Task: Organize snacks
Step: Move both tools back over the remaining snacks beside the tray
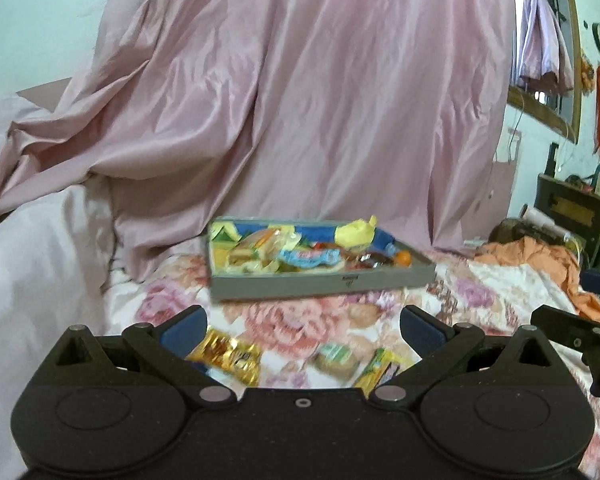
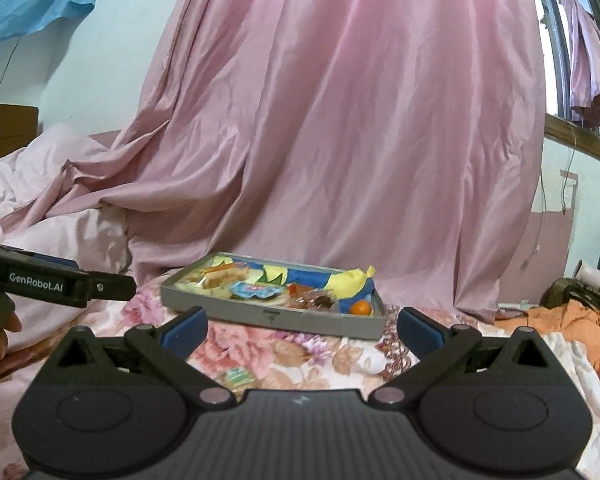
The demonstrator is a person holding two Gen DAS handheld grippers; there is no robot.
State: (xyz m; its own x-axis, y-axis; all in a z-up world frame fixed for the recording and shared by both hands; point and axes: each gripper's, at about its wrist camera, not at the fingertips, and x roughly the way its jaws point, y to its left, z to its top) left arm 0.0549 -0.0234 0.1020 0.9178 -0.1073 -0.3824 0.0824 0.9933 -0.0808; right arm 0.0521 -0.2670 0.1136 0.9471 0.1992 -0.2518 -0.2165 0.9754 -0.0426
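Hovering low over the floral bedspread (image 1: 300, 320), both tongs empty, jaws spread wide. Left gripper (image 1: 302, 330) clearly nearer the loose snacks: gold wrapper (image 1: 230, 354) just inside and below the left blue pad (image 1: 184, 330), touching or nearly so, cannot tell which; long axis running diagonal, from near that pad down toward the gripper body. Green-labelled packet (image 1: 334, 356) roughly centred between the pads, a bit forward of the body. Yellow-green packet (image 1: 380, 368) beside the right-hand linkage, long axis tilted, lower end hidden under the body. Right gripper (image 2: 300, 332) also gaping, nothing between pads; only the green-labelled packet (image 2: 238, 376) visible beneath it, low and left of centre, half hidden by the linkage. Grey tray (image 1: 324, 282) dead ahead of both tongs, well apart from the loose pieces, long axis crosswise to the fingers, already loaded with wrappers, a yellow bag and a small orange item at the right end. Likely next: left tongs drop onto one loose packet, probably the gold one given proximity, then carry forward to the tray. Risk: slick wrapper flat on soft bedding, pads may pinch fabric too. Left view blurred, finer detail unreadable.
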